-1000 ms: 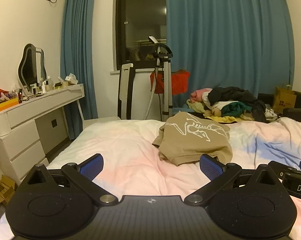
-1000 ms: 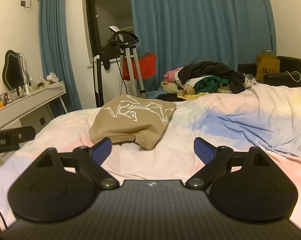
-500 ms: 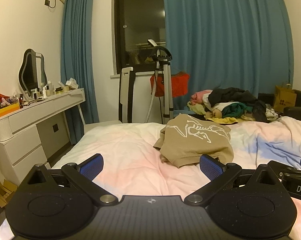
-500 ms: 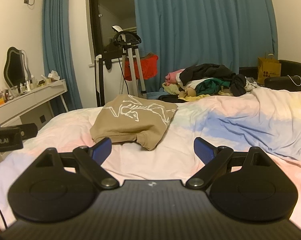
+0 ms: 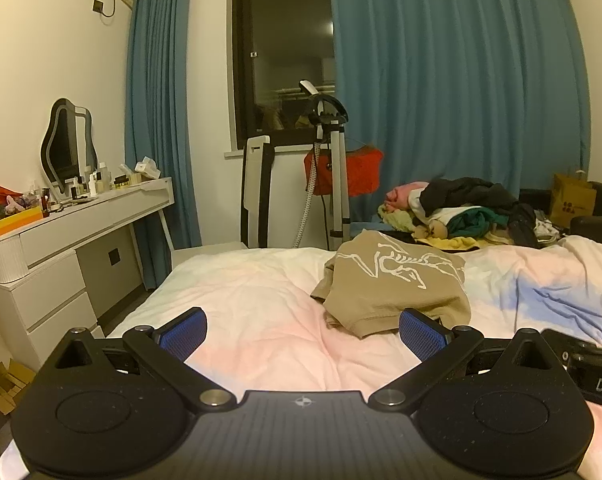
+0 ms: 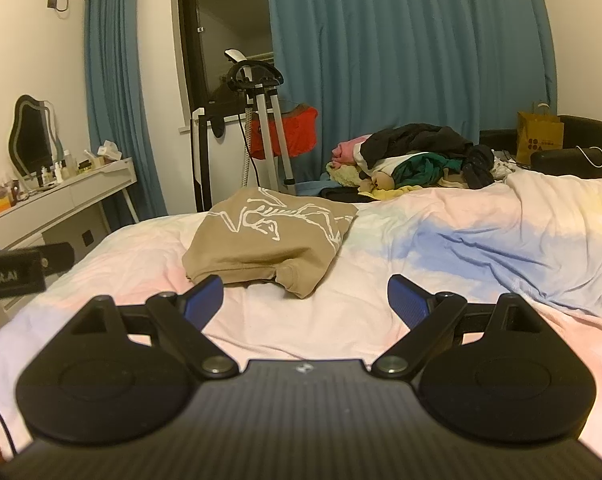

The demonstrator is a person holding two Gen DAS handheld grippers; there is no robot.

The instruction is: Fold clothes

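Lying folded on the bed (image 5: 261, 320), a tan top (image 5: 397, 280) with a white skeleton print is seen ahead of both tools. The left gripper (image 5: 303, 330) and right gripper (image 6: 305, 296) are held spread, empty. "obot.AI" is read at the right view's left edge.

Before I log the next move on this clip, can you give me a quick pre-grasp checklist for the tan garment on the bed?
1. Left gripper open and holding nothing: ok.
2. Right gripper open and holding nothing: ok.
3. Tan sweatshirt with white skeleton print lying on the pastel tie-dye duvet, nothing on top of it: ok.
4. Sweatshirt flat and ready to fold: not ok, it is bunched with its near hem rolled.
5. Sweatshirt apart from the mixed pile of clothes behind it: ok.
6. Sleeve positions: cannot tell, they are tucked out of sight.
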